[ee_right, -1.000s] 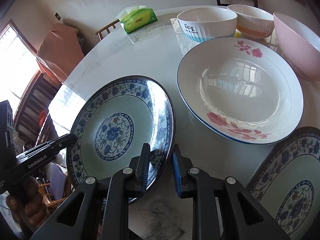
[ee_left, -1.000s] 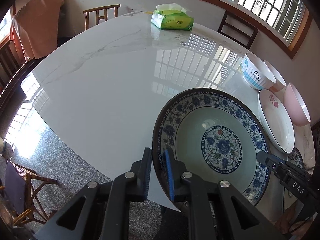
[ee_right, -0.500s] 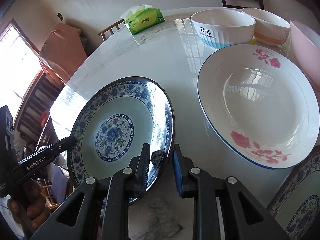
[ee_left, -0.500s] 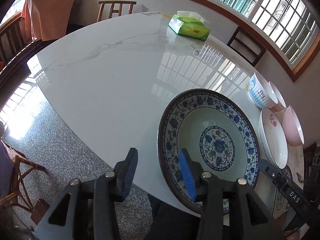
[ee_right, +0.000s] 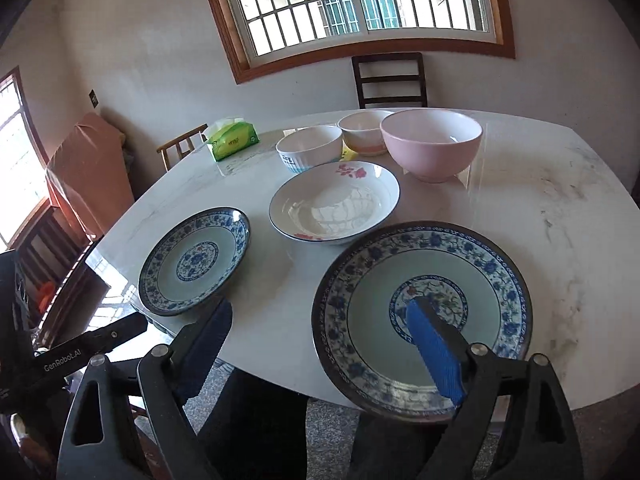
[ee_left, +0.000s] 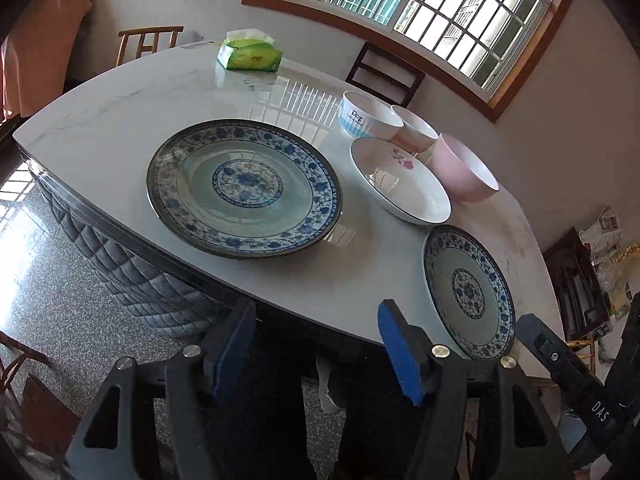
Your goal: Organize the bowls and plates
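At the near edge of the desk [ee_left: 120,128], the left gripper [ee_left: 316,348] and right gripper [ee_right: 320,344] hang with jaws just opened and nothing between them. The left blue-patterned plate [ee_left: 244,188] lies flat, apart from its match [ee_right: 422,316], so stacking likely follows.

We look across a table [ee_right: 520,208] from its near edge. Two patterned plates lie on it, one at near left [ee_right: 195,260] and one at near right [ee_right: 420,312], well apart. Behind and between them sits a flowered plate [ee_right: 334,202]. Behind that stands a row of three bowls: left bowl [ee_right: 309,147], middle bowl [ee_right: 366,131], right bowl [ee_right: 431,143]. A tissue pack [ee_right: 232,139] lies farther left, with chairs behind the table.
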